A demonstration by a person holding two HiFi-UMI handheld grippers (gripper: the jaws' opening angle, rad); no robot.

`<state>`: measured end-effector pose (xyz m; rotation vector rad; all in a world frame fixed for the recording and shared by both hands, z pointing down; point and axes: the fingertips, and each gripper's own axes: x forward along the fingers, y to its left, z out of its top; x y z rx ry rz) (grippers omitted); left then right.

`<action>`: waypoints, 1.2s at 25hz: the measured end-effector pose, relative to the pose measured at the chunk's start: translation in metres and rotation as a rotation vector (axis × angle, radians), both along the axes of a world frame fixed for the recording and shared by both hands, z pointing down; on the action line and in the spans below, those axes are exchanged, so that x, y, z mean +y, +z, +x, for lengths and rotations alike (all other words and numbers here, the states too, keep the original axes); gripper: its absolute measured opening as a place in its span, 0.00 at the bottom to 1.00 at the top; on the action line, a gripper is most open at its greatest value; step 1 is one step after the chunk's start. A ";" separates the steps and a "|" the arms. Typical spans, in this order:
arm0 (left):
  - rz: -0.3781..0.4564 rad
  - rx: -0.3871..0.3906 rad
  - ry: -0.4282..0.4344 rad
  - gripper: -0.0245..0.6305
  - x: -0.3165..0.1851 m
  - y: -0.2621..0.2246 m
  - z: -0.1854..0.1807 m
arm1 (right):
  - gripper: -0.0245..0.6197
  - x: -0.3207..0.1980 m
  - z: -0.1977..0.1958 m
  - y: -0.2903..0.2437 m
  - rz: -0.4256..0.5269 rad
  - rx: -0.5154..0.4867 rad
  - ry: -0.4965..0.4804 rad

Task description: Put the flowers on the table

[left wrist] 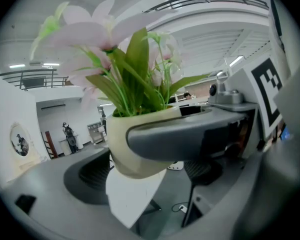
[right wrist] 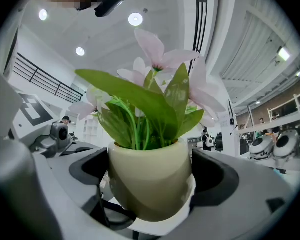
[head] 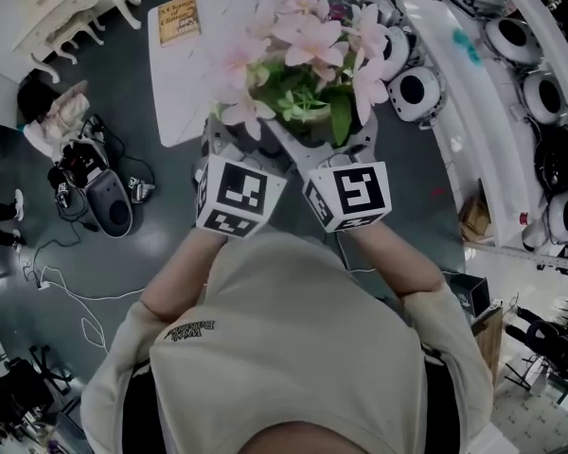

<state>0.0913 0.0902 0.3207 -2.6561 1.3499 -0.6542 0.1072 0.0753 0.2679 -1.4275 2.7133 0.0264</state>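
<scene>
Above the near corner of the white table (head: 185, 93), the flowers (head: 303, 41) stand in a cream pot (right wrist: 150, 169) held in the air. The right gripper (right wrist: 151, 194) and left gripper (left wrist: 146, 173) both clamp its wall, at crossing angles. It is probably top-heavy, smooth and breakable, with soft petals, so grip the pot, never the stems.
</scene>
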 end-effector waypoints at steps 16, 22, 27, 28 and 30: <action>-0.005 0.018 -0.010 0.73 -0.137 -0.012 -0.102 | 0.83 -0.138 -0.104 -0.012 -0.009 0.022 -0.014; 0.008 0.019 -0.007 0.73 -0.183 -0.021 -0.140 | 0.83 -0.183 -0.142 -0.021 0.003 0.026 -0.012; 0.025 0.021 -0.017 0.73 -0.190 -0.020 -0.144 | 0.83 -0.190 -0.146 -0.020 0.019 0.024 -0.023; 0.025 0.021 -0.020 0.73 -0.192 -0.019 -0.144 | 0.83 -0.191 -0.146 -0.019 0.020 0.023 -0.025; 0.024 0.022 -0.025 0.73 -0.196 -0.017 -0.146 | 0.83 -0.195 -0.148 -0.017 0.019 0.023 -0.030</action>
